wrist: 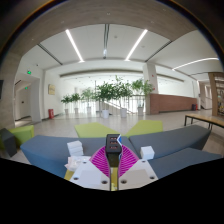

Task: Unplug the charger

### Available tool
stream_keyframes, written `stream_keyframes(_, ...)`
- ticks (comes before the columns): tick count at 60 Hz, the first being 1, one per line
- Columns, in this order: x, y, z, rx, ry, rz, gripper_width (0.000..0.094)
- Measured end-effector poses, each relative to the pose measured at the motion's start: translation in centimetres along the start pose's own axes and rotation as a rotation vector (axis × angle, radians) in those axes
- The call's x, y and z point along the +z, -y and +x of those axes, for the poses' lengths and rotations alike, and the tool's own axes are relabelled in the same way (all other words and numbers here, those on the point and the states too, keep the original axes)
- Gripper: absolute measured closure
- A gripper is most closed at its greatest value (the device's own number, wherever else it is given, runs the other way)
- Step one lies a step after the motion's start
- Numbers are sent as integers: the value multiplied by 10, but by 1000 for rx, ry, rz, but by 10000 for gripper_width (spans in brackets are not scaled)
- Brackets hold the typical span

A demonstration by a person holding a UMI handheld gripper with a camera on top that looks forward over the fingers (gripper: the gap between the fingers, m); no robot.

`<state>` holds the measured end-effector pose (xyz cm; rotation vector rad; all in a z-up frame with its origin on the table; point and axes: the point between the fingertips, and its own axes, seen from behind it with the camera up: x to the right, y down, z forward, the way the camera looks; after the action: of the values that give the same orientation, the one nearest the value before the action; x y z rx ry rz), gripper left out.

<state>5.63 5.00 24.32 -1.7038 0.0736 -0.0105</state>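
The gripper (113,160) stood nearly closed, its pink pads (103,160) pressed from both sides on a small dark charger (113,147) held upright between the fingertips. No socket or cable was visible around it, so the pull-out step appeared done or nearly so; whether the plug was fully free could not be told. The next move would probably call for carrying it clear and setting it down. Beyond lay a grey sofa (60,150) and potted plants (110,95). No readable writing appeared.
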Motion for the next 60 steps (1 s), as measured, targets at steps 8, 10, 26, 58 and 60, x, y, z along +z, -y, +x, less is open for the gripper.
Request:
stream_keyframes(8, 12, -60, 41, -37, -37, -180, 867)
stream_keyframes(10, 11, -93, 47, -45, -51, -258, 866)
stream_keyframes(26, 15, -253, 79, -10, -60, -658, 845)
stream_keyframes(58, -51, -204, 67, -14, 19, -614, 102)
stream_keyframes(60, -67, -194, 63, -16, 28, -599, 100)
